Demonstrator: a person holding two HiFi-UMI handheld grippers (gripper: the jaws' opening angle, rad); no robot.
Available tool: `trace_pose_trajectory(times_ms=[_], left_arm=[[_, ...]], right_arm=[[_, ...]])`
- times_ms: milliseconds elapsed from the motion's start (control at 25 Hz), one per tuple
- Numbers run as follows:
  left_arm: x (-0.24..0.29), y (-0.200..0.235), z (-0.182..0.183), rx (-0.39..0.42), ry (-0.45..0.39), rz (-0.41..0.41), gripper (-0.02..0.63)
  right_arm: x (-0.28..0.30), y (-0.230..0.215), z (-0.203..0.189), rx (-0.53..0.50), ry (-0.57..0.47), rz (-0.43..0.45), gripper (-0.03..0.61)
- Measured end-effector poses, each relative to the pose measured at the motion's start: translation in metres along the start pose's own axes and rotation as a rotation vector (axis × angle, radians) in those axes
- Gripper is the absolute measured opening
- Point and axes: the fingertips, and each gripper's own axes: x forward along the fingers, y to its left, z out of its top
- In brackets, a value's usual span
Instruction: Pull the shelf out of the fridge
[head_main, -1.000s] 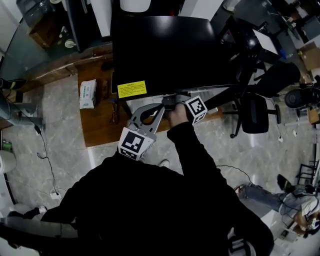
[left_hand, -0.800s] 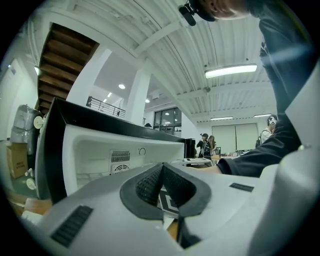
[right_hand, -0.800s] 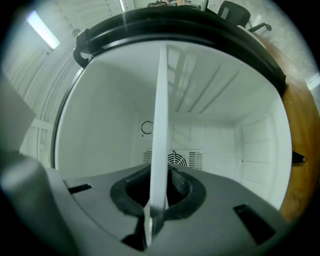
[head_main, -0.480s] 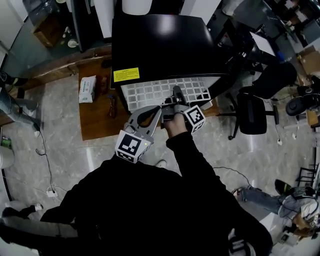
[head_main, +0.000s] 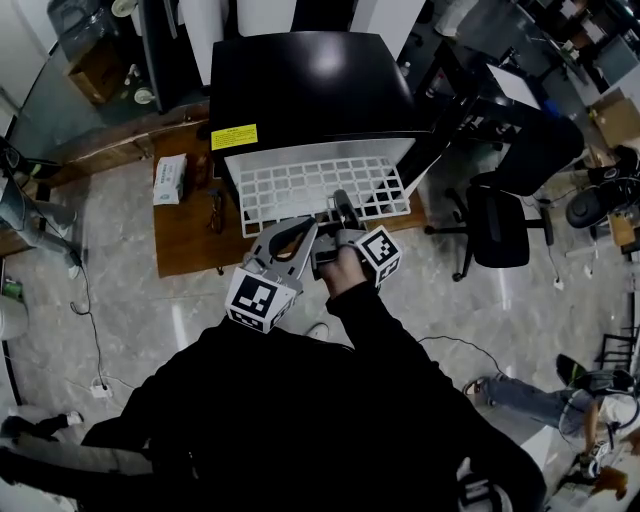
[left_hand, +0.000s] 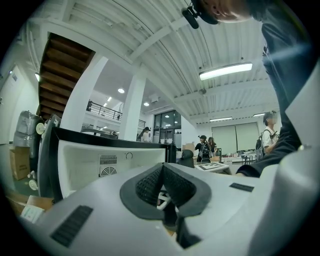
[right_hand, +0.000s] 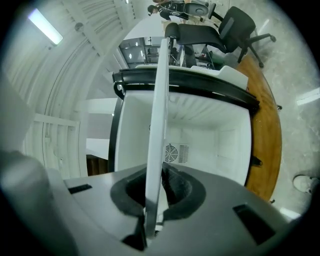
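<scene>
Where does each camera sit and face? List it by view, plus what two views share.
Head view: on the head, facing steeply down at the fridge and drawn-out shelf; torso, right arm, left gripper and right gripper show.
Left gripper view: on the left gripper, facing the fridge's open interior; shut jaws, sleeve.
Right gripper view: on the right gripper, rolled sideways, facing into the fridge; jaws clamp the shelf.
Shared: both gripper views show the rear vent.

yellow label (head_main: 233, 137) on top of the black fridge (head_main: 300, 90), print too small to read
</scene>
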Motion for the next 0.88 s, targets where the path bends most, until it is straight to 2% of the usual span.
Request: trace_pose_trajectory(times_ms=[80, 280, 360, 480, 680, 880], left_arm=[[-0.002, -0.013, 0.000, -0.002, -0.003, 0.006, 0.002], [-0.011, -0.038, 0.007, 0.001, -0.012, 0.016, 0.002], [-0.016, -0.047, 0.009, 0.001, -0.014, 0.027, 0.002], [-0.021, -0.058, 0.015, 0.008, -0.017, 0.052, 0.002], [-0.025, -0.061, 0.026, 0.031, -0.014, 0.100, 0.002], [-0.017, -0.057, 0.052, 0.058, -0.006, 0.115, 0.002]], right_arm=[[-0.031, 0.001, 0.002, -0.037, 0.011, -0.001, 0.029], [-0.093, 0.012, 0.020, -0.218, 0.047, 0.018, 0.029], [-0.108, 0.025, 0.031, -0.294, 0.052, 0.056, 0.029], [-0.123, 0.054, 0.046, -0.482, 0.076, 0.104, 0.029], [-0.135, 0.128, 0.059, -0.884, 0.087, 0.206, 0.029], [-0.136, 0.191, 0.063, -1.139, 0.073, 0.283, 0.029]])
